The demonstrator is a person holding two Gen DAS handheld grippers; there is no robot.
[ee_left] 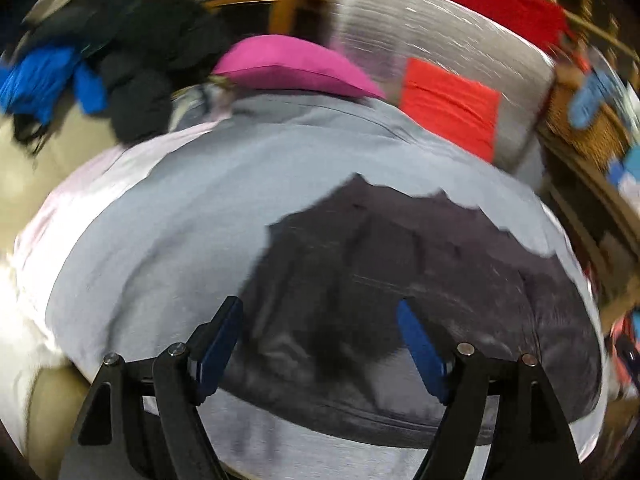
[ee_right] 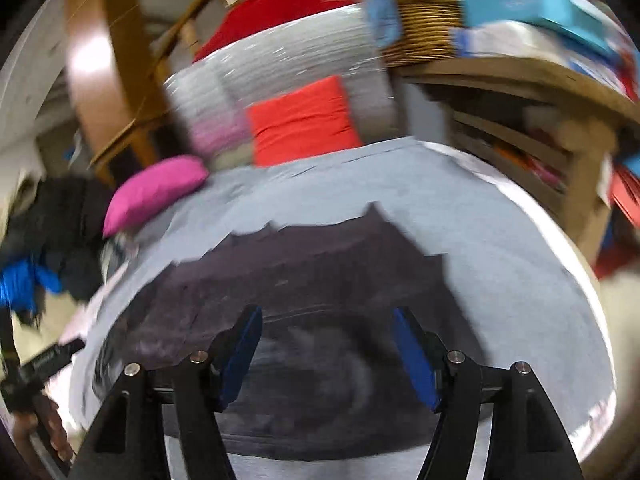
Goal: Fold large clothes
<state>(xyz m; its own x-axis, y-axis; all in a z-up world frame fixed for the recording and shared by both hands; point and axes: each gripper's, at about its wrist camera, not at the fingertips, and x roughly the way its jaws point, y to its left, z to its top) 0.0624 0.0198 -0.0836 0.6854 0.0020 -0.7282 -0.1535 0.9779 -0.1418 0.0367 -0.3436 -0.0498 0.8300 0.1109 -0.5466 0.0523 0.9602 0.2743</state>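
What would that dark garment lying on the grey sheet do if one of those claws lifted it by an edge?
The dark garment would probably droop and drag: it lies flat and thin with a wavy far edge. It looks light for its spread. The grey sheet underneath may bunch too. Both open grippers hold nothing.

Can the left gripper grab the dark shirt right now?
Probably yes. The left gripper is open and the dark shirt lies spread on the grey sheet right ahead of its fingers, with nothing between. The pictures are blurry, so closeness is unclear.
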